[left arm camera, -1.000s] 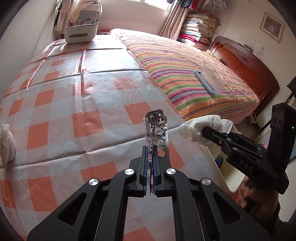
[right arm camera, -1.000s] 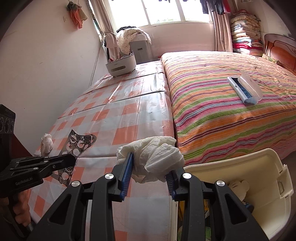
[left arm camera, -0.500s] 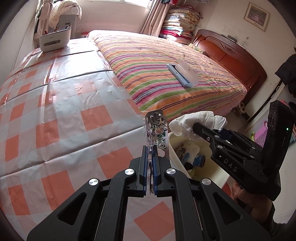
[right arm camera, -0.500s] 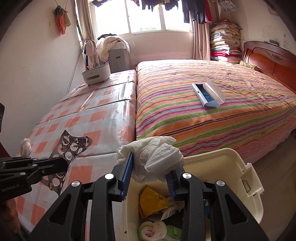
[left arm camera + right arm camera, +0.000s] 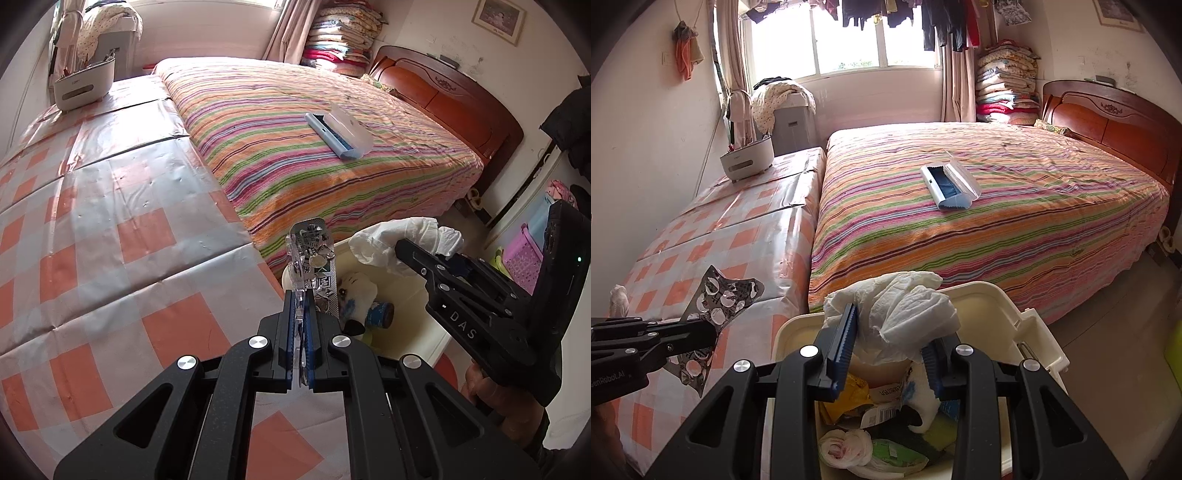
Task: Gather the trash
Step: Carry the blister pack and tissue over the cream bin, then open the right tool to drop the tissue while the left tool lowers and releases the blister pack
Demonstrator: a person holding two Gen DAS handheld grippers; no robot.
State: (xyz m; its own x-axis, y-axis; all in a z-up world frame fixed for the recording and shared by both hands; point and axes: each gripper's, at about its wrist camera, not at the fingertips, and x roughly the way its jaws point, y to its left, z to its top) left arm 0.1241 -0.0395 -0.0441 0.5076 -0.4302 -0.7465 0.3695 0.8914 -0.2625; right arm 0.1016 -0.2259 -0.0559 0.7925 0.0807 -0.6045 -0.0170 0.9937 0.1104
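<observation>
My left gripper (image 5: 302,295) is shut on an empty silver pill blister pack (image 5: 314,258), held upright over the corner of the checked table. In the right wrist view the same blister pack (image 5: 720,299) hangs from the left gripper (image 5: 705,330) at the left. My right gripper (image 5: 890,332) is shut on a crumpled white tissue (image 5: 901,314), held above the open cream trash bin (image 5: 1034,332). In the left wrist view the tissue (image 5: 399,240) and the right gripper (image 5: 417,260) hover over the bin (image 5: 436,339), which holds wrappers and a soft toy (image 5: 356,295).
A bed with a striped cover (image 5: 960,221) stands beyond the bin, with a blue-and-white case (image 5: 949,184) on it. The checked table (image 5: 110,240) carries a white holder (image 5: 83,86) at its far end. Another tissue wad (image 5: 618,299) lies on the table's left edge.
Both grippers have swung to the right, from over the table toward the bin. The tissue now hangs over the open bin, and the blister pack has reached the table's corner.
</observation>
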